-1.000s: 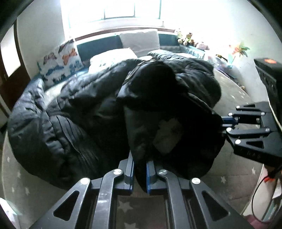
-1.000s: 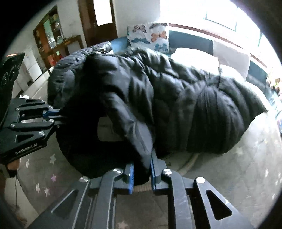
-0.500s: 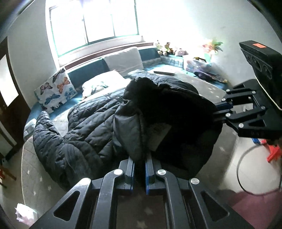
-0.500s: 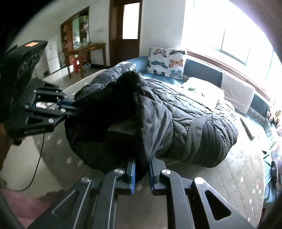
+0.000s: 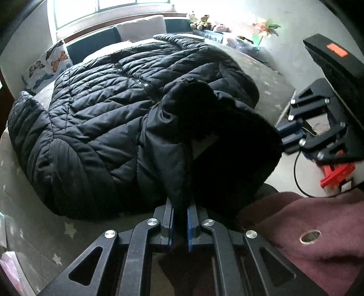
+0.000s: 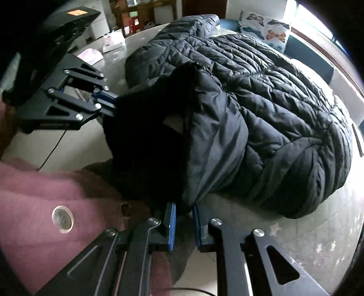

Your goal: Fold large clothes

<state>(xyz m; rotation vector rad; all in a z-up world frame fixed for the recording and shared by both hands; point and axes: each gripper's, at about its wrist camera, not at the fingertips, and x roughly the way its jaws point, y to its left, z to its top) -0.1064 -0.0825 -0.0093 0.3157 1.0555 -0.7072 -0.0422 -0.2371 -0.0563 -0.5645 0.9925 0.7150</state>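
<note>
Both the left gripper [image 5: 179, 218] and right gripper [image 6: 184, 225] clench the hem of the puffy black jacket [image 5: 95, 118], which looks bulky, soft, slippery: grip seams.

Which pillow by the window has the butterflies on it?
The butterfly pillow at the left end, beside the jacket. The pillow under the window is plain pale, with no print.

Daylight enters from the window [image 5: 118, 9], blown out to white at top of left wrist view; glare also washes the right edge of right wrist view. Black jacket [image 5: 95, 127] interior reads as featureless shadow. Strong fisheye curvature, dark vignette corners. Near maroon fabric [image 6: 29, 205] is soft, blurred.
</note>
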